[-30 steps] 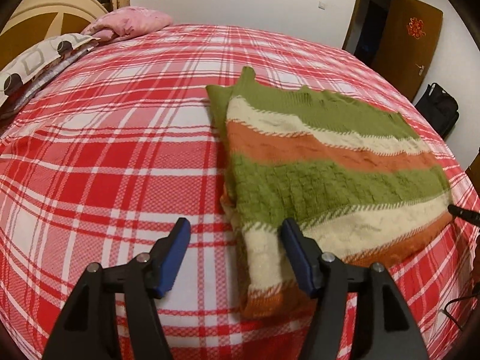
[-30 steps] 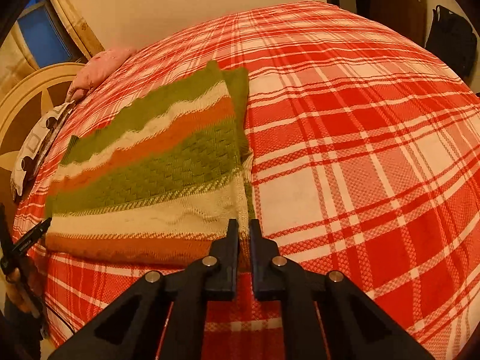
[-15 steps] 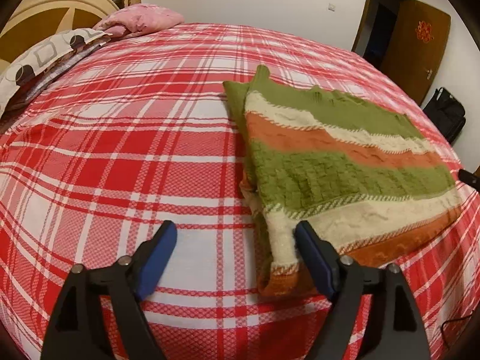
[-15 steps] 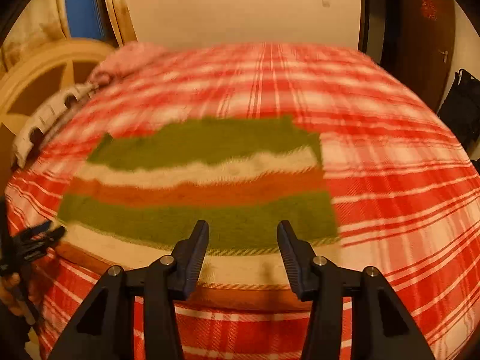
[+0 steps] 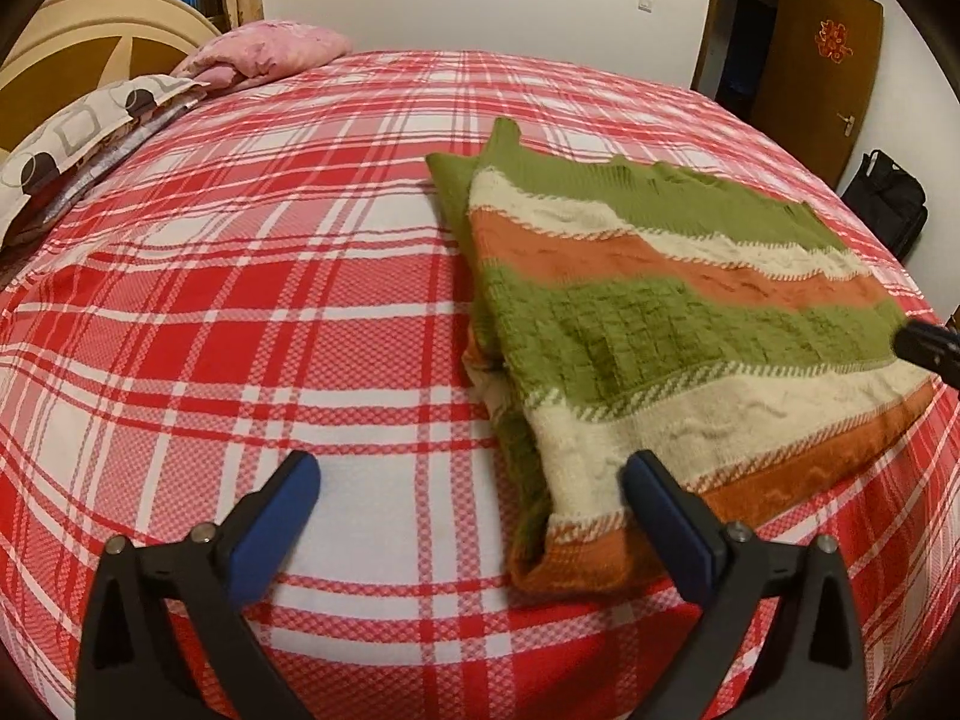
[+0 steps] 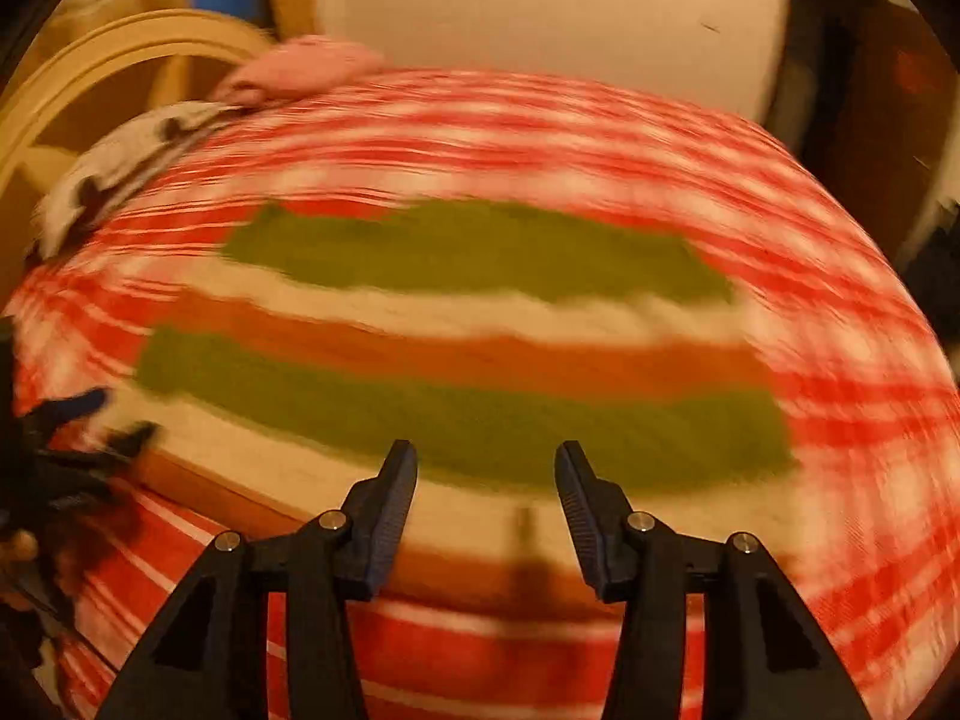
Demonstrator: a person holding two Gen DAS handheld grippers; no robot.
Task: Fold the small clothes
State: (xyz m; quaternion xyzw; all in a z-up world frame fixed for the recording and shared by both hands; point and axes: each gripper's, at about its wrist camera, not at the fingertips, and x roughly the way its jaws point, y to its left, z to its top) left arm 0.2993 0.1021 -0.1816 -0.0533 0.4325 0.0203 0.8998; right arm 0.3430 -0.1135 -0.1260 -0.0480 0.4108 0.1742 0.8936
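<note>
A folded knit sweater (image 5: 660, 312) with green, cream and orange stripes lies flat on the red plaid bed (image 5: 240, 300). My left gripper (image 5: 471, 489) is wide open and empty, just off the sweater's near left corner, its right finger beside the orange hem. My right gripper (image 6: 486, 474) is open and empty, above the sweater's near hem; that view is motion-blurred, with the sweater (image 6: 468, 360) spread across it. The right gripper's tip shows at the right edge of the left wrist view (image 5: 927, 345). The left gripper shows at the left edge of the right wrist view (image 6: 78, 438).
A pink pillow (image 5: 270, 54) and a patterned pillow (image 5: 78, 138) lie by the wooden headboard (image 5: 102, 54) at the far left. A brown door (image 5: 810, 72) and a black bag (image 5: 885, 198) stand past the bed at the right.
My right gripper has let go of the sweater's corner, opened, and swung left to face the hem. My left gripper has opened wider and drawn back slightly.
</note>
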